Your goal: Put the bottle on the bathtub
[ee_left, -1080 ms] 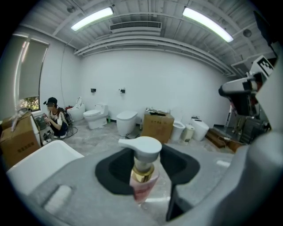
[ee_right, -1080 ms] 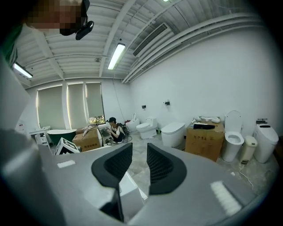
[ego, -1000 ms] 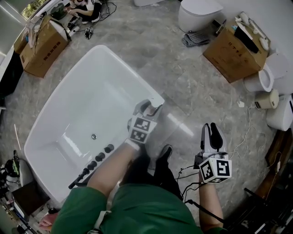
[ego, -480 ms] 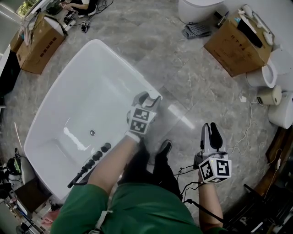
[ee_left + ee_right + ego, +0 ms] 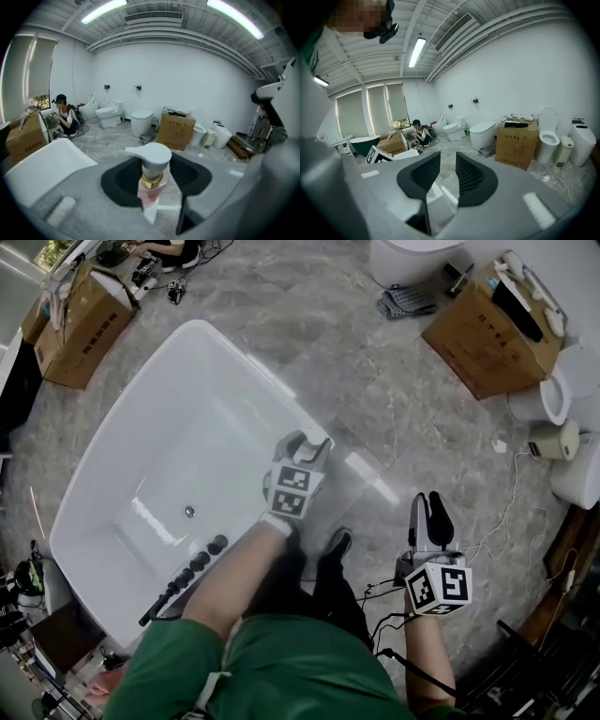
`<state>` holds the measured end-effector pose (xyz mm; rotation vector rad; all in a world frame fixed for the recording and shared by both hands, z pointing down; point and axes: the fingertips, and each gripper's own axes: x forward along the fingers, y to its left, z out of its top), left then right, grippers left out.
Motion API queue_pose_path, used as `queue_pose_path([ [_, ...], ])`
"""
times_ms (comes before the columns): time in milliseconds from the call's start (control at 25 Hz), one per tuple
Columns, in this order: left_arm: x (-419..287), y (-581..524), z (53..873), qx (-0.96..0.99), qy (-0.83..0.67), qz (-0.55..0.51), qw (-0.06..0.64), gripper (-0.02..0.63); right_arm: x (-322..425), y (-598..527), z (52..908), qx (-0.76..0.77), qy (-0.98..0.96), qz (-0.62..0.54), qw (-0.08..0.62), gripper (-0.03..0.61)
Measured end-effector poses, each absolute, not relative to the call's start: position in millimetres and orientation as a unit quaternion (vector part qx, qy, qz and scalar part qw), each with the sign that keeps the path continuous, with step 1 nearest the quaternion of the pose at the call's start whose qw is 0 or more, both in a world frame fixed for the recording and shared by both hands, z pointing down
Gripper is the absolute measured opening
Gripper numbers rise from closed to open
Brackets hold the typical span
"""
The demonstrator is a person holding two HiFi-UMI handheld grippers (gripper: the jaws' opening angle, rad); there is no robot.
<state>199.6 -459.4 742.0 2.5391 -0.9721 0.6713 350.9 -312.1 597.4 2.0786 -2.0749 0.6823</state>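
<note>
Barely shifted since earlier, the left gripper (image 5: pixel 307 442) holds the bottle (image 5: pixel 151 180) upright in clamped jaws over the bathtub's (image 5: pixel 192 331) corner rim at centre frame, seemingly for placing, while the right gripper's (image 5: pixel 443 176) jaws stand slightly apart, empty.

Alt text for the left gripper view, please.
The left gripper is shut on a pump bottle with a white pump head, gold collar and pinkish body, held upright between its jaws. The rim of a white bathtub shows lower left; beyond are toilets, a cardboard box and a crouching person.
</note>
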Motion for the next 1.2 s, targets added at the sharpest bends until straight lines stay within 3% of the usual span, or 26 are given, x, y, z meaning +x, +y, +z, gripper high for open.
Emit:
queue_pose_path([
  [760, 175.9, -423.0, 738.5, 0.883, -0.349, 0.264, 0.172, 0.239, 353.6, -304.3, 577.9, 0.685, -0.695, 0.213, 0.05, 0.104],
  [1200, 141.6, -409.1, 596.8, 0.899, -0.388, 0.173, 0.11, 0.199, 347.7, -301.1, 528.7, 0.686, -0.71, 0.154, 0.041, 0.104],
])
